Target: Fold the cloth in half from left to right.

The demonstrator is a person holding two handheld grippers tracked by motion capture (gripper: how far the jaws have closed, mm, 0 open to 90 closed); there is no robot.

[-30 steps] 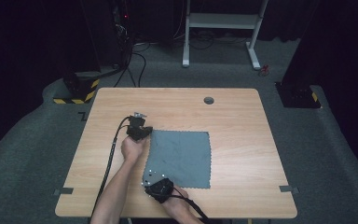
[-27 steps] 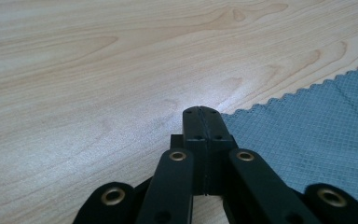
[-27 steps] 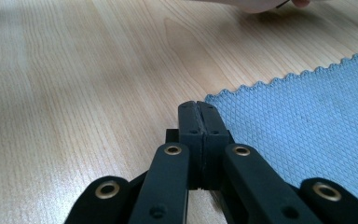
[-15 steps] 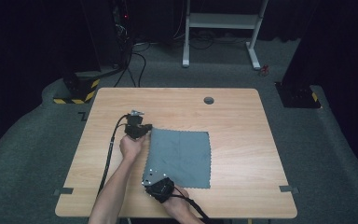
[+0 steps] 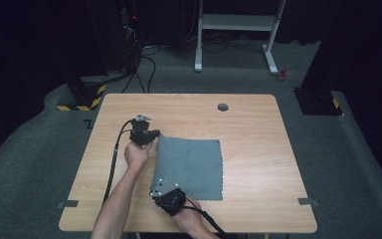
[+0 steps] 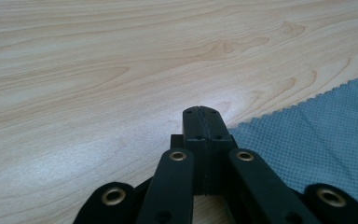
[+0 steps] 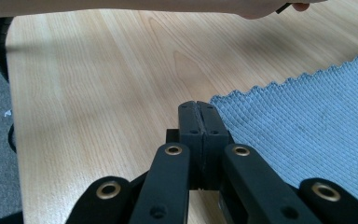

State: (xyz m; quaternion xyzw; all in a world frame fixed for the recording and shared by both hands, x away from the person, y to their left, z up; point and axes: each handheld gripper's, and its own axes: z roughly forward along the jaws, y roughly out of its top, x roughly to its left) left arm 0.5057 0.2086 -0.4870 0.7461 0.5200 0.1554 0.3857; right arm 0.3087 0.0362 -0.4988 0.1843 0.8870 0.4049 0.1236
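Grey square microfibre cloth (image 5: 191, 168) with pinked edges is lying flat on the pale wooden desk (image 5: 258, 149), left of centre and towards the near edge.

High view: left gripper (image 5: 154, 135) is sitting at the cloth's far-left corner, which is curling slightly upward; right gripper (image 5: 160, 190) is sitting at its near-left corner. A round cable hole (image 5: 223, 107) is showing near the desk's far edge.

Left gripper view: black jaws are pressing together, tip at the cloth's (image 6: 317, 135) corner; whether fabric is pinched, I cannot tell.

Right gripper view: jaws are likewise meeting flush at the cloth's (image 7: 303, 126) corner; a pinch is not confirmable. A forearm (image 7: 144, 5) is crossing the top.

Risk: if either pinch is catching too little fabric, a corner is likely slipping free on lifting, leaving the cloth dragging unevenly.

Change: against the earlier frame, both hands are sitting almost unmoved, cloth unshifted.
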